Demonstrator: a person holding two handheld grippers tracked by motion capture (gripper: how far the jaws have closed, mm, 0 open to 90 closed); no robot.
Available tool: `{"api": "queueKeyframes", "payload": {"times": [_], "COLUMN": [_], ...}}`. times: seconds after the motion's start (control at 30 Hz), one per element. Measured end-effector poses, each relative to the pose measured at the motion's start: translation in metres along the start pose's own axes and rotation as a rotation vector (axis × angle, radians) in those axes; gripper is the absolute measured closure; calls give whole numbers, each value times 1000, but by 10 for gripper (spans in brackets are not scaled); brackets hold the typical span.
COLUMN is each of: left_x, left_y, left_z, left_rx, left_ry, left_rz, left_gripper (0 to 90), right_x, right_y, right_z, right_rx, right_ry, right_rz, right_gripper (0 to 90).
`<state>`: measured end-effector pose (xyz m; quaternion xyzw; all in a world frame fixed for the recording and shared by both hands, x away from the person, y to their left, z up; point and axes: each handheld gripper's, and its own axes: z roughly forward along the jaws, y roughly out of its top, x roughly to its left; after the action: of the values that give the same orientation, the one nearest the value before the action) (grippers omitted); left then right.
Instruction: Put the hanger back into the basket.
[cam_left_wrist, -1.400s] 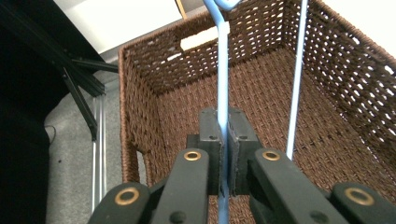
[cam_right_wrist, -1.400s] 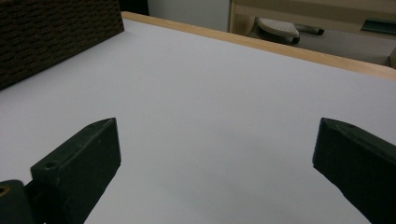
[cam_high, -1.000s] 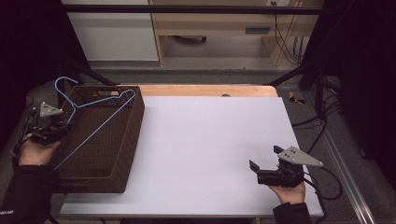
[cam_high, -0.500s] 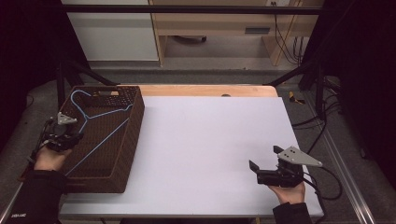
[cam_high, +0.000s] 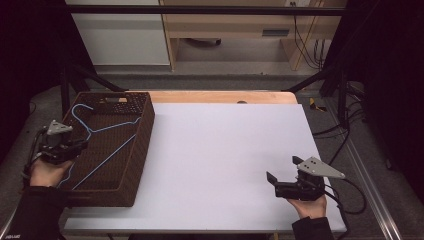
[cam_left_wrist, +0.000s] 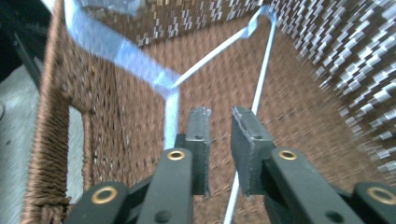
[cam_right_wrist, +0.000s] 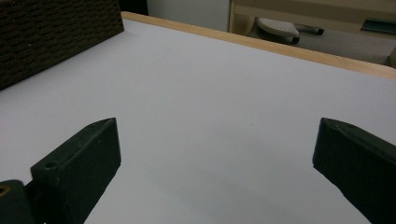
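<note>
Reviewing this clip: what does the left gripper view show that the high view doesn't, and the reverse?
Left gripper view alone: the left gripper's jaws a narrow gap apart with nothing between them, the blue hanger's wires passing beside and under them, and the basket's woven inner wall close up.

High view alone: the right gripper low over the white table, the hanger's hook toward the far end, the floor and furniture beyond.

Both: hanger lying inside the brown basket, left gripper over it.

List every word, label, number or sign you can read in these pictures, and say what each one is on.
None can be read. The wicker basket, the blue hanger, the white table, the left gripper and the right gripper carry no legible text.
</note>
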<state>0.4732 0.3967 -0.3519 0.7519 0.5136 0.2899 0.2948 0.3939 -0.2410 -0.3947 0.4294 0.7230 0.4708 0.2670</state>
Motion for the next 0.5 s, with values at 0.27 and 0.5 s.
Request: {"api": "queueKeyframes", "payload": {"times": [0.27,0.5], "left_x": [-31,-65], "left_y": [1,-2], "left_z": [-33,-46], "left_rx": [-194,-285], "left_ry": [-89,-189], "left_rz": [4,3], "left_gripper": [589,371], "right_x": [0,0], "right_y": [0,0], "right_z": [-1,-1], "right_rx": [-8,-12], "right_ry": [2,1], "right_rz": [0,1], "right_gripper": [15,15]}}
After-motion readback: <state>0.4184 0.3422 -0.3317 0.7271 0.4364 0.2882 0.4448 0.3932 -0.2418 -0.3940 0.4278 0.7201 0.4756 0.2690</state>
